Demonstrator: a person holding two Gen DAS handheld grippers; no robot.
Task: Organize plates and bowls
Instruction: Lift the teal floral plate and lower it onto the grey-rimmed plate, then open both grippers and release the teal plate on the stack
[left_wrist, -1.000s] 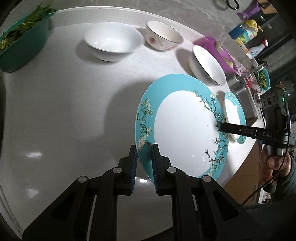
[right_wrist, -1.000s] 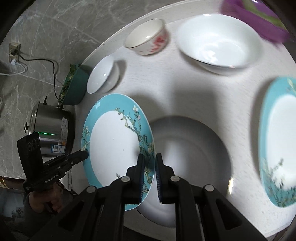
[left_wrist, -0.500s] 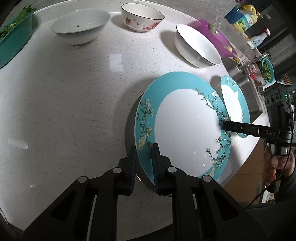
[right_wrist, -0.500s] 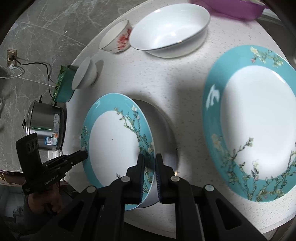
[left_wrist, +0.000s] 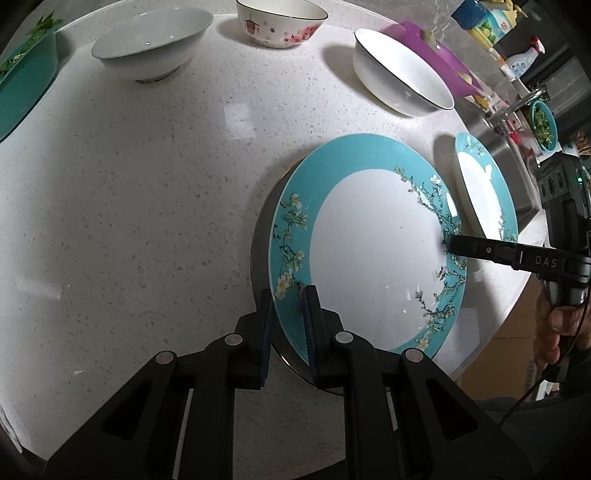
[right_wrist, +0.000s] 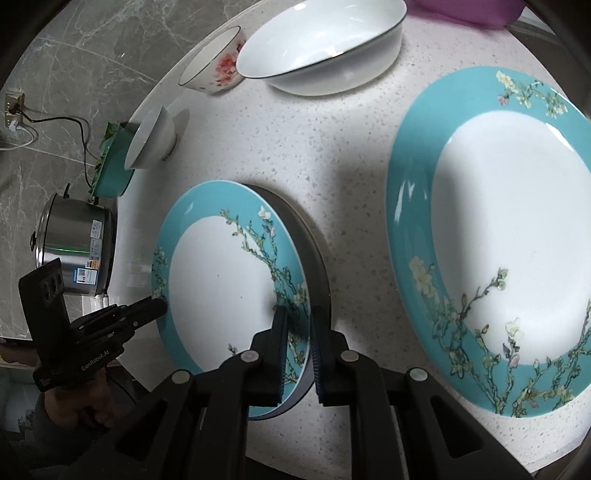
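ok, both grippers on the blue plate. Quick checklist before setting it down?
1. left gripper shut on the held plate rim: ok.
2. right gripper shut on the opposite rim: ok.
3. Plate level: not ok, it looks tilted in both views.
4. Plate touching the counter: cannot tell, only a dark shadow shows beneath it.
5. Second blue plate apart from the held one: ok, bare counter lies between them.
6. Black-rimmed white bowl and the other bowls out of the way: ok, all sit at the far side.
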